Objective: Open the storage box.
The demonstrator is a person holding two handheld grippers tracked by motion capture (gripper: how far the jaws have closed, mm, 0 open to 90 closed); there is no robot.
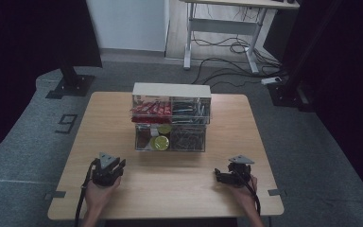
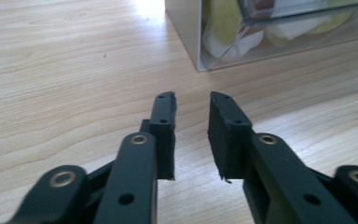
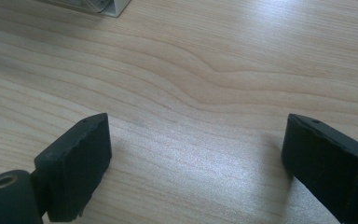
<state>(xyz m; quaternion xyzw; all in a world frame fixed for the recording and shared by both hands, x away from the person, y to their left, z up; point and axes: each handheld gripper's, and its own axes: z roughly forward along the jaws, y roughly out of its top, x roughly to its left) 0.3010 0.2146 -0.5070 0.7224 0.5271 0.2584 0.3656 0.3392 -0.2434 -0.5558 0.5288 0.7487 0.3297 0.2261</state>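
Both grippers rest on the bench (image 1: 170, 184) well short of the clear organizer (image 1: 171, 118) at mid-bench, left gripper (image 2: 192, 100) with jaws narrowly apart and empty, right gripper (image 3: 196, 140) wide and empty; risk: a blunt push could slide or tip the organizer.

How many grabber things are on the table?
2. The left gripper sits near the table's front left, jaws slightly apart; the right gripper sits near its front right, jaws wide open. Both are hand-held.
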